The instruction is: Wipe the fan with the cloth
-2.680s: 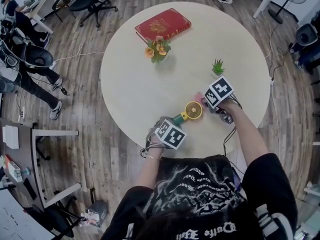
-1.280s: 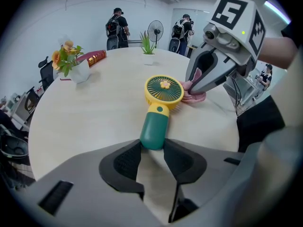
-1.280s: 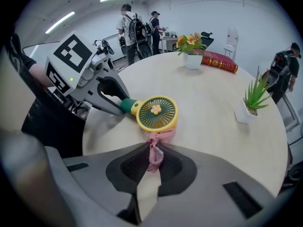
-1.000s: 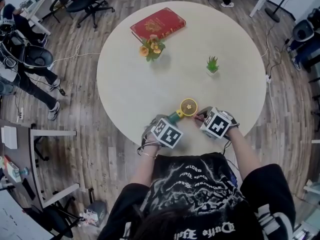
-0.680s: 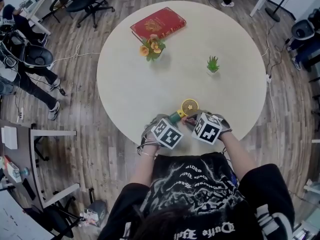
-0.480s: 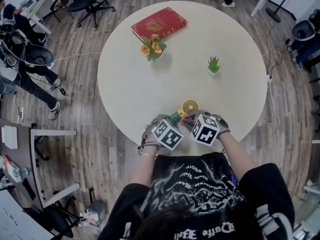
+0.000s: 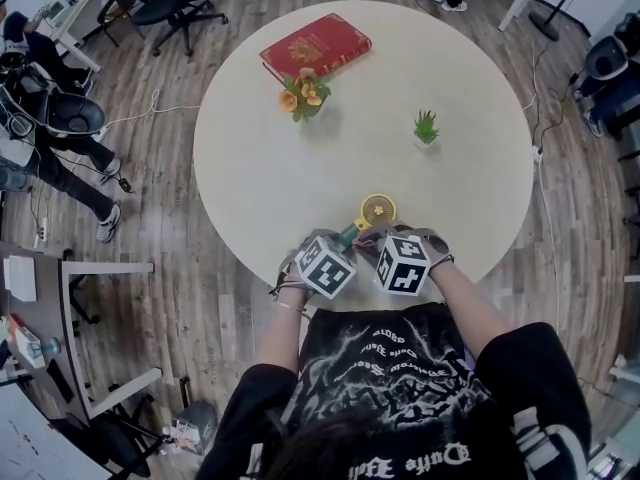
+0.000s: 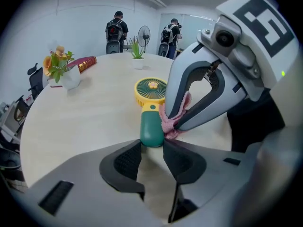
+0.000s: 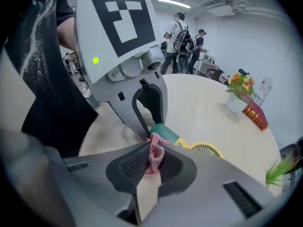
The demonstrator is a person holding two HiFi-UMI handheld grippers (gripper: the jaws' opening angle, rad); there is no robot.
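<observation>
Fan [image 8: 151, 109]: flat on table [image 7: 270, 168] near its front edge, handle toward person, head away
Left gripper [image 8: 151, 144]: clamped on handle end
Right gripper [image 9: 154, 150]: pinching cloth [image 8: 171, 122], cloth touching handle's right side
Next wipe: likely along handle axis toward head

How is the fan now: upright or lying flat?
Flat. The fan lies on the table, grille facing up, its green handle end between the left gripper jaws.
</observation>
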